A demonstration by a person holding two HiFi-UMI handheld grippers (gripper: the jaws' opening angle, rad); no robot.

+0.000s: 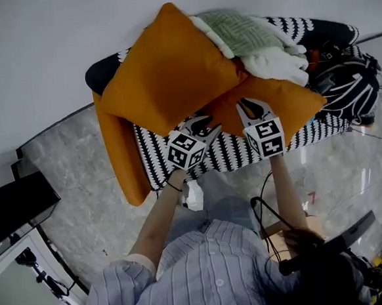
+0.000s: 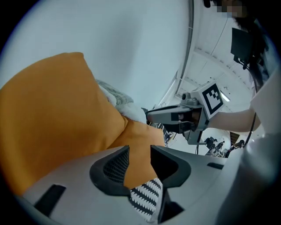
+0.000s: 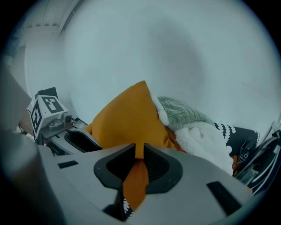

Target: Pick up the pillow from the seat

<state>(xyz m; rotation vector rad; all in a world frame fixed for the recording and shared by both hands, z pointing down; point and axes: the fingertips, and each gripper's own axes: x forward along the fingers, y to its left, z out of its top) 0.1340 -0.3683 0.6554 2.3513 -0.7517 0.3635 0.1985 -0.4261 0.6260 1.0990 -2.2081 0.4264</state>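
Two orange pillows lie on a sofa with a black-and-white zigzag seat. The big pillow leans at the left; the lower pillow lies flatter to its right. My left gripper is at the seam between them, jaws parted, and the lower pillow's orange cloth fills the gap without visible pinching. My right gripper has its jaws nearly together on a fold of the lower pillow's edge. The right gripper view shows the big pillow standing behind that fold.
A green knitted blanket and a white fleece are piled behind the pillows. A black-and-white bag sits at the sofa's right end. An orange armrest closes the left end. A dark box stands on the marble floor.
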